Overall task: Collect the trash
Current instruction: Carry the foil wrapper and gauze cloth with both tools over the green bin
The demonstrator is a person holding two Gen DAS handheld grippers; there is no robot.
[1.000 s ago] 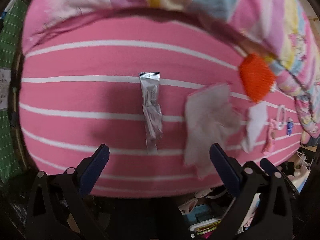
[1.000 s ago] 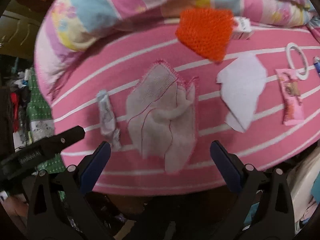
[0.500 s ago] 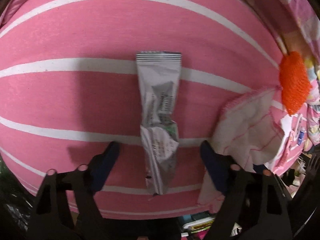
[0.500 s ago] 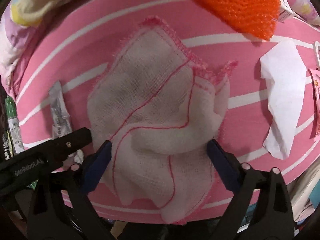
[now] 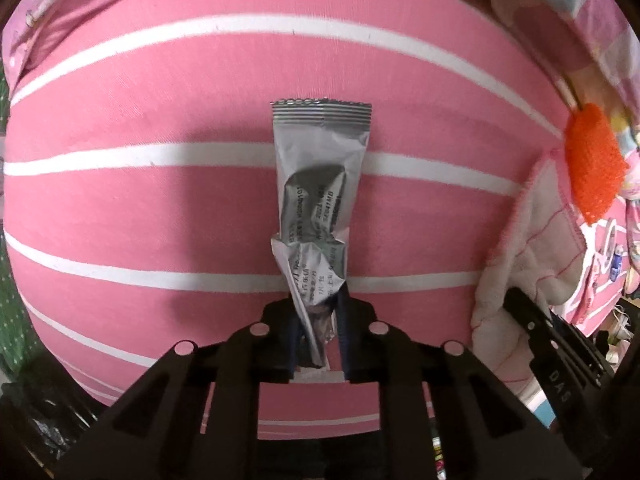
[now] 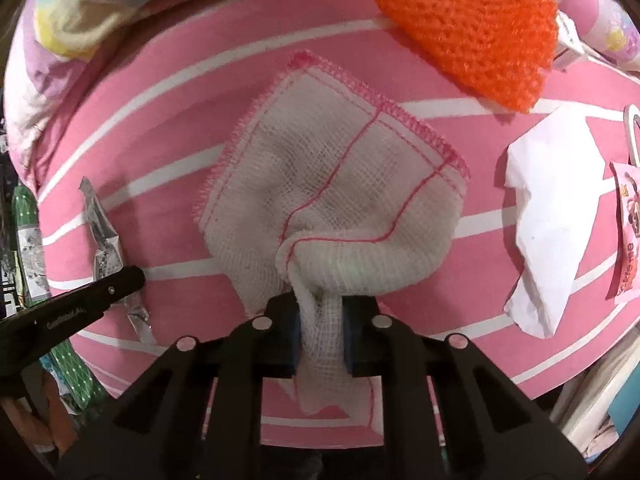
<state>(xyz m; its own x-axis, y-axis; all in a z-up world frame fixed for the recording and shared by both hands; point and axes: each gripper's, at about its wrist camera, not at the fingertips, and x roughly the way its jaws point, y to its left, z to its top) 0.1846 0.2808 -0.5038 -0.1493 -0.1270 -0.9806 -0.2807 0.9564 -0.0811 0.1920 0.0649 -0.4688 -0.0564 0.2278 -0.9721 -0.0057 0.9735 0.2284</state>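
Note:
A crumpled silver wrapper [image 5: 318, 208] lies lengthwise on the pink striped bedsheet [image 5: 160, 208]. My left gripper [image 5: 319, 322] is shut on the wrapper's near end. A white gauze cloth with pink stitching [image 6: 340, 192] lies on the sheet to the right of the wrapper. My right gripper [image 6: 322, 326] is shut on the cloth's bunched near edge. The wrapper [image 6: 104, 240] and the left gripper's finger also show at the left of the right wrist view. The cloth [image 5: 532, 248] shows at the right of the left wrist view.
An orange knitted pad [image 6: 476, 28], a white paper piece [image 6: 552, 232], a pink packet [image 6: 628, 236] and a white ring [image 6: 632, 128] lie further right on the sheet. A pastel blanket [image 6: 80, 20] is bunched along the far side. The bed's edge runs just below both grippers.
Both grippers moved forward and closed: the left on the wrapper's near end, the right on the cloth's near edge, which is now bunched between the fingers.

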